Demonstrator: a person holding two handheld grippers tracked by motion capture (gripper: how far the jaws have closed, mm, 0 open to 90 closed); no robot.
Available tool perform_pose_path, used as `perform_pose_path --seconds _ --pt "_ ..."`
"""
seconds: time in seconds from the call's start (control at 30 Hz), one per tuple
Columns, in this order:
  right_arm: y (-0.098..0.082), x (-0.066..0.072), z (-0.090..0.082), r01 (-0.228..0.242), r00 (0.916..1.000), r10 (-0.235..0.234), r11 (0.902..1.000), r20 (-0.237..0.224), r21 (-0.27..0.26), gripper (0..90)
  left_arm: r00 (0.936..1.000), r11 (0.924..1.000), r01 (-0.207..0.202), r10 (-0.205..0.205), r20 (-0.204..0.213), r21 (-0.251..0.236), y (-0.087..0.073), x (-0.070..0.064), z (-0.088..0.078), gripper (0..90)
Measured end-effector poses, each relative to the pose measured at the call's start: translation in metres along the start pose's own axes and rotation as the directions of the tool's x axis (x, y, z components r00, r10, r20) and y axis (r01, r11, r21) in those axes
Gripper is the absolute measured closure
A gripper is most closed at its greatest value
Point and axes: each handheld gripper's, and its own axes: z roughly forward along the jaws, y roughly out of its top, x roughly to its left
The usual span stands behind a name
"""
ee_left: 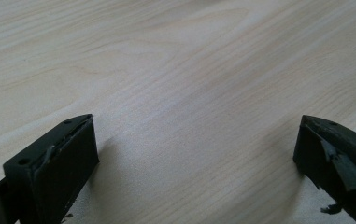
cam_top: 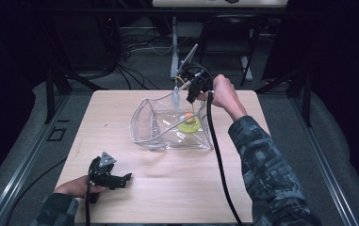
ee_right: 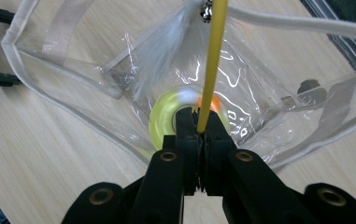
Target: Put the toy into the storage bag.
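A clear plastic bag (cam_top: 160,127) with a white rim (ee_right: 49,100) stands open in the middle of the wooden table (cam_top: 167,188). A yellow ring (ee_right: 161,116) and an orange ball (ee_right: 215,103) lie inside it. My right gripper (ee_right: 202,126) is shut on a thin yellow stick (ee_right: 213,60). The stick carries a white feather (ee_right: 161,56) and a small bell (ee_right: 207,8) at its far end. In the high view the right gripper (cam_top: 193,92) hangs over the bag's far edge, with the feather (cam_top: 176,96) at the rim. My left gripper (ee_left: 196,154) rests open on bare wood near the table's front left (cam_top: 125,179).
The table is a pale wooden board with dark floor all round it. Cables and a stand's legs (cam_top: 175,52) lie behind its far edge. The right gripper's black cable (cam_top: 219,155) trails across the table toward the front.
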Motion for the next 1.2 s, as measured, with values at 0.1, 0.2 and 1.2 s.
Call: perform_pose_path --seconds 0.1,0.2,1.2 --pt "-0.002 -0.001 0.004 -0.004 1.0 0.004 1.0 -0.004 0.004 88.3 1.0 1.0 0.001 -0.001 0.0 0.0 0.0 0.0 0.0 0.0" --pt "-0.005 -0.001 0.008 -0.01 0.9999 0.01 0.9998 -0.011 0.016 88.3 1.0 1.0 0.0 0.0 0.0 0.0 0.0 0.0 0.0 0.0" --pt "-0.013 -0.004 0.038 -0.028 0.9994 0.031 0.9897 -0.015 0.14 87.5 1.0 1.0 0.0 0.0 0.0 0.0 0.0 0.0 0.0 0.0"
